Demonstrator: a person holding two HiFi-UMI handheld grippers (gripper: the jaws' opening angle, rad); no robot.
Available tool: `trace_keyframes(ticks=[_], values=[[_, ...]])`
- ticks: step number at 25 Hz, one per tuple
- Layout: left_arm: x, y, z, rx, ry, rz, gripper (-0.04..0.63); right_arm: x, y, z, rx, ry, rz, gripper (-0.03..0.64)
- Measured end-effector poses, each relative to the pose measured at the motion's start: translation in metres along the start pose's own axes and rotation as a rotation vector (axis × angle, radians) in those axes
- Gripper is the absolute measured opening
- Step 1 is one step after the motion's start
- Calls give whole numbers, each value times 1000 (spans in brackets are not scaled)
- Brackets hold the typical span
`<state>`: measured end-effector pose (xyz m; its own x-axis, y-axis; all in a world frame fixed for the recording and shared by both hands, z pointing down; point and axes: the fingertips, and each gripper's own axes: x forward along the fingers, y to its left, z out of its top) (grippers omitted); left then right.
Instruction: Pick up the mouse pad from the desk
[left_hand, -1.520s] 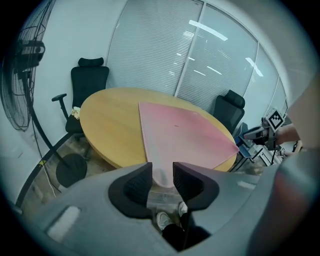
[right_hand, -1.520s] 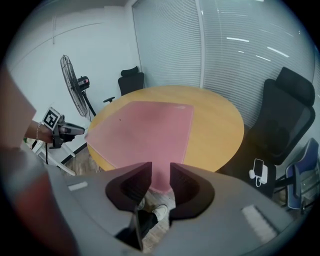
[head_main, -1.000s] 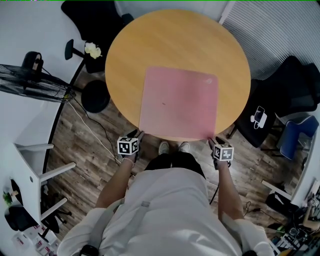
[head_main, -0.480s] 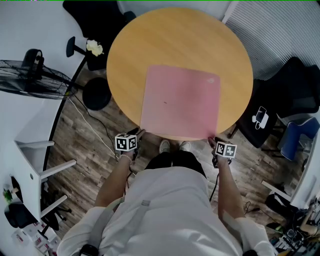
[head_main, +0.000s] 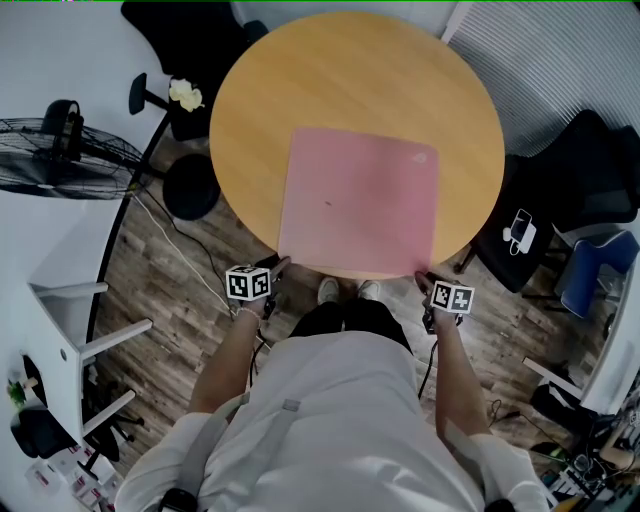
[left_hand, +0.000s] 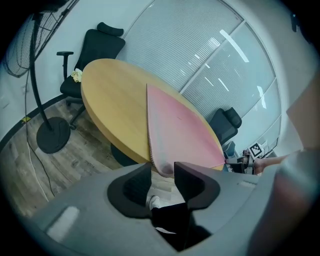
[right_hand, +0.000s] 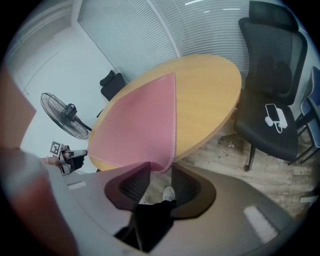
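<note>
A pink mouse pad (head_main: 358, 200) lies flat on the round wooden table (head_main: 300, 90), its near edge reaching just past the table's rim. My left gripper (head_main: 278, 265) sits at the pad's near left corner and my right gripper (head_main: 424, 280) at its near right corner. In the left gripper view the pad's corner (left_hand: 161, 162) hangs between the jaws of the left gripper (left_hand: 162, 175), which are closing with a gap still showing. In the right gripper view the pad (right_hand: 135, 120) dips a corner between the closing jaws of the right gripper (right_hand: 161, 175).
A black office chair (head_main: 560, 190) with a white device (head_main: 519, 232) on its seat stands right of the table. A standing fan (head_main: 60, 160) and a chair base (head_main: 190, 192) are on the left. The person's shoes (head_main: 340, 293) are under the near rim.
Both grippers have rolled a little at the pad's near corners and their marker cubes have shifted slightly outward. The pad lies where it was.
</note>
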<state>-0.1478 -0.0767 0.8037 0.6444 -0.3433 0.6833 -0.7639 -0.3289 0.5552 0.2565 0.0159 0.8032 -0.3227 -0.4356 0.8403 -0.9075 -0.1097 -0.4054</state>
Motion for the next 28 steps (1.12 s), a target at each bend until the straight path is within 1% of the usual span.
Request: trace_keyframes(ticks=[2, 4, 7, 8, 9, 10, 12, 16, 21, 28], values=[[0, 0, 1, 4, 1, 11, 132, -1, 0, 2, -4, -6, -8, 120], [1, 1, 0, 14, 10, 22, 126, -1, -2, 4, -15, -10, -22, 98], [0, 1, 0, 28, 13, 28, 108, -4, -4, 5, -22, -22, -36, 43], [-1, 0, 2, 35, 6, 28, 79, -4, -3, 6, -25, -26, -36, 29], [-3, -1, 4, 44, 0, 29, 37, -5, -2, 7, -30, -29, -36, 25], [-3, -3, 6, 54, -3, 31, 27, -5, -2, 8, -34, -31, -37, 23], [-4, -7, 7, 67, -5, 34, 23, -8, -3, 8, -40, -37, -34, 20], [-7, -11, 10, 70, -16, 23, 20, -11, 2, 11, -50, -56, -13, 18], [-12, -14, 14, 57, -60, 4, 20, -18, 7, 14, -63, -85, -12, 17], [-20, -23, 24, 107, -97, 11, 17, -27, 15, 22, -91, -125, -3, 17]])
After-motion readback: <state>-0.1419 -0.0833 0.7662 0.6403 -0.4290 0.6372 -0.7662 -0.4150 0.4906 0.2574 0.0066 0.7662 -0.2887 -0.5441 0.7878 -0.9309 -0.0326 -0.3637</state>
